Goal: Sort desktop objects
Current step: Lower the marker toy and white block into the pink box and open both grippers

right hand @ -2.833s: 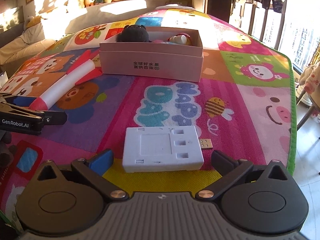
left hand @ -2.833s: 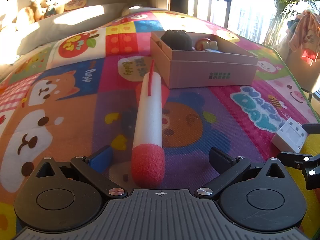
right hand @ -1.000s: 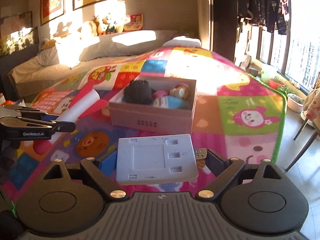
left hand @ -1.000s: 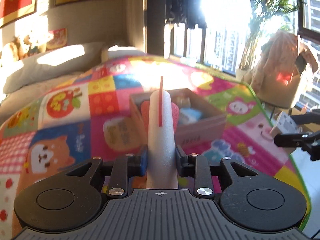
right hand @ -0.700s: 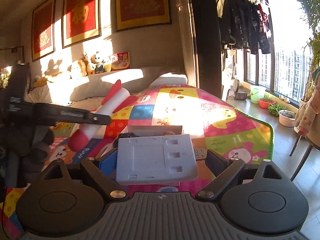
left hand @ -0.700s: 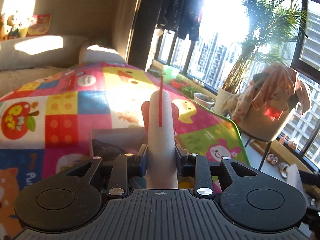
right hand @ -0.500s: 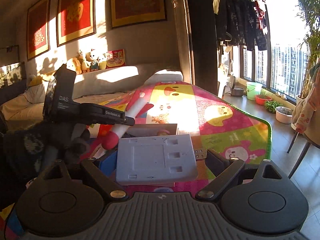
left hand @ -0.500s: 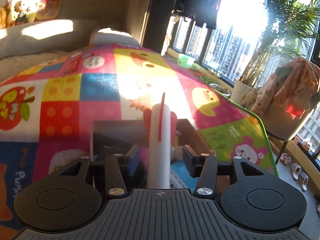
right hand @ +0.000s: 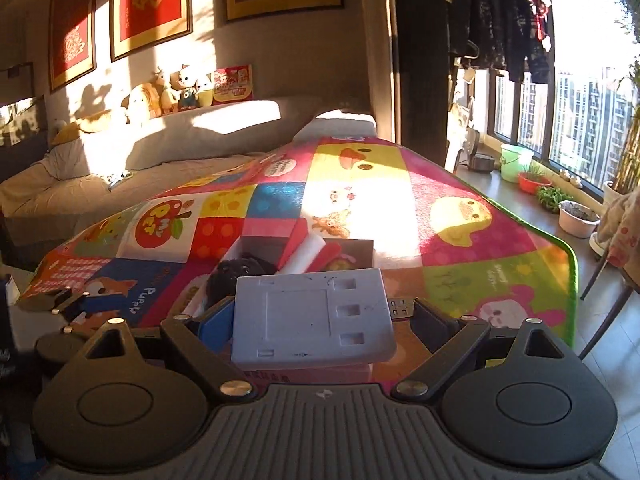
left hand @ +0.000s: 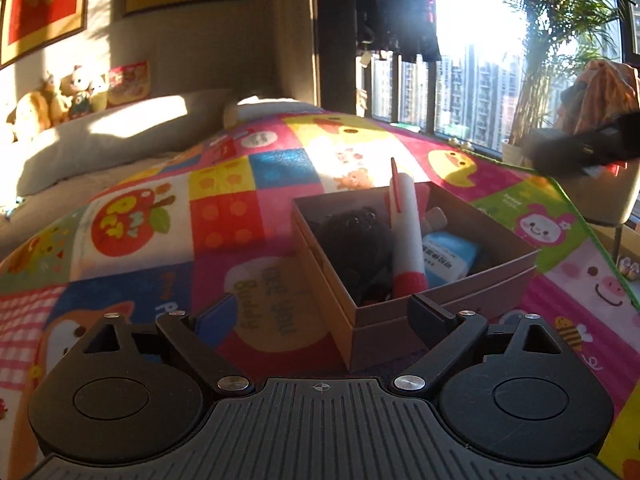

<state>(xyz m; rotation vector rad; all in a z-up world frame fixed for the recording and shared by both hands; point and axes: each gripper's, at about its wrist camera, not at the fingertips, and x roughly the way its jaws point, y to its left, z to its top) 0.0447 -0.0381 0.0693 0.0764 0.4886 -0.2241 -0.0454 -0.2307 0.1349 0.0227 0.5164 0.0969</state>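
Both wrist cameras looked forward and slightly down, close above the box: the left from its near-left corner, the right from right over its near wall. Both views shared the box and mat.

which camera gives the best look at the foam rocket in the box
The left wrist view: the foam rocket lies fully visible in the cardboard box. The right wrist view shows only its finned end; the white adapter hides the rest.

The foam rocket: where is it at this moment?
In the left wrist view the foam rocket lies inside the cardboard box, red nose toward the near wall, between the black plush toy and a blue packet, clear of the open left gripper.
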